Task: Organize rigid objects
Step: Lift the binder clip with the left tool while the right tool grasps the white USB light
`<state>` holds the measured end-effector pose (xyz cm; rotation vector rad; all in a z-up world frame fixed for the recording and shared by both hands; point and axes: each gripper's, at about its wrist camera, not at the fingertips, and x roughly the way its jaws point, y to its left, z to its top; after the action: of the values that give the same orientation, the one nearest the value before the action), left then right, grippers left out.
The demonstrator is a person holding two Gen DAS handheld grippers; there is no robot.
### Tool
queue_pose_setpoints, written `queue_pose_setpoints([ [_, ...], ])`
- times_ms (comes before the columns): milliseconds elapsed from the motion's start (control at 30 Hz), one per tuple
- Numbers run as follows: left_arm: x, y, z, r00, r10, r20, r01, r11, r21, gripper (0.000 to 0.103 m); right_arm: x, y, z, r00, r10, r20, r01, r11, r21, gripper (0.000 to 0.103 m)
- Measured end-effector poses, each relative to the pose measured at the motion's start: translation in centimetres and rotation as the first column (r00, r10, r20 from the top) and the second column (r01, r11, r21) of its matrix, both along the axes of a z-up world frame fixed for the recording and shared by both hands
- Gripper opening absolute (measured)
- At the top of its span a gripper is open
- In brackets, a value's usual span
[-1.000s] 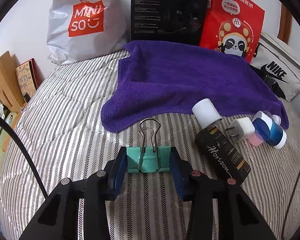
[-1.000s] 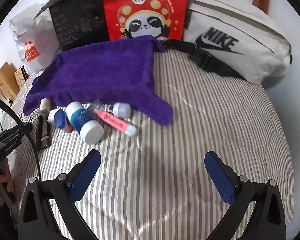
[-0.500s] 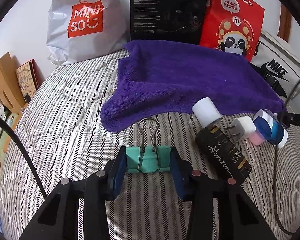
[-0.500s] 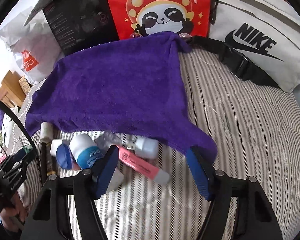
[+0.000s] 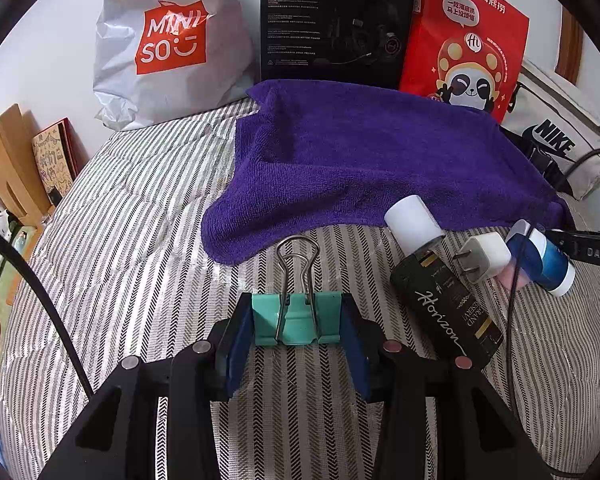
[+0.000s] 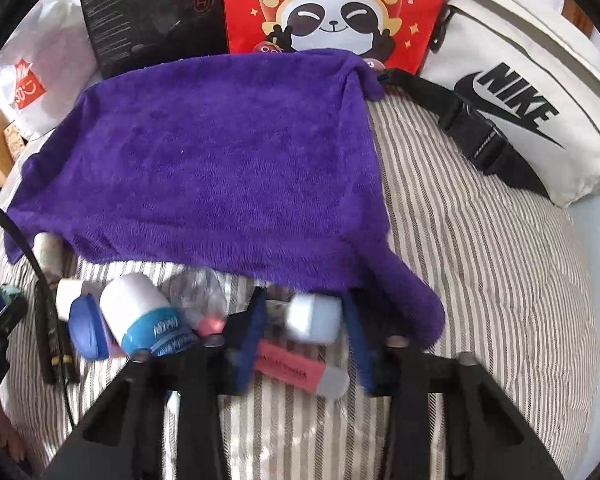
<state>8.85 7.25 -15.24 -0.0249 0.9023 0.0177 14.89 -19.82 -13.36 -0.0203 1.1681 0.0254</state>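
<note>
Left wrist view: left gripper [image 5: 298, 334] clamps teal binder clip [image 5: 297, 319], wire handles pointing away toward purple towel [image 5: 364, 168]; right gripper [image 6: 306, 332] closing around small white bottle [image 6: 314, 317].

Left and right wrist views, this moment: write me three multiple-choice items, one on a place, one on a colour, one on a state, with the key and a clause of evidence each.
1. Where does the purple towel lie?
A. On the striped bedding
B. Inside the Nike bag
C. On a wooden shelf

2. What colour is the binder clip?
A. Red
B. Teal
C. Yellow

3. How does the left gripper stand?
A. Wide open over bare bedding
B. Shut on the dark bottle
C. Shut on the binder clip

Key: 1 A, it is spread on the striped bedding; 2 B, its body is teal with silver wire handles; 3 C, both blue pads press its sides.
</note>
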Motion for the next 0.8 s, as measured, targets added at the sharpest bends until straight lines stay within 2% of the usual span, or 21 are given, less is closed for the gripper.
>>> queue_pose_setpoints([
  [167,0.0,0.0,0.0,1.000,0.000,0.000,0.000,1.000,0.000,0.040,-0.8,-1.6,-0.2,1.000,-0.010,0.007,0.009,0.998,0.055,0.036],
  [367,0.0,0.0,0.0,1.000,0.001,-0.001,-0.001,1.000,-0.002,0.040,-1.2,-1.4,-0.2,0.998,0.032,0.047,-0.034,0.998,0.046,0.036],
  [533,0.0,0.3,0.1,1.000,0.002,0.003,-0.002,1.000,-0.020,0.039,-1.6,-2.7,0.8,0.999,0.004,0.042,-0.008,0.996,0.093,0.036],
  [700,-0.2,0.4,0.4,0.999,0.039,-0.013,-0.039,0.999,0.010,0.039,-2.7,-3.8,2.6,0.998,0.009,0.067,-0.017,0.992,0.122,0.036],
  [800,-0.5,1.2,0.9,0.998,0.051,-0.028,-0.053,0.997,-0.052,0.039,-3.1,-4.3,3.4,0.997,0.022,0.077,-0.032,0.991,0.133,0.036],
])
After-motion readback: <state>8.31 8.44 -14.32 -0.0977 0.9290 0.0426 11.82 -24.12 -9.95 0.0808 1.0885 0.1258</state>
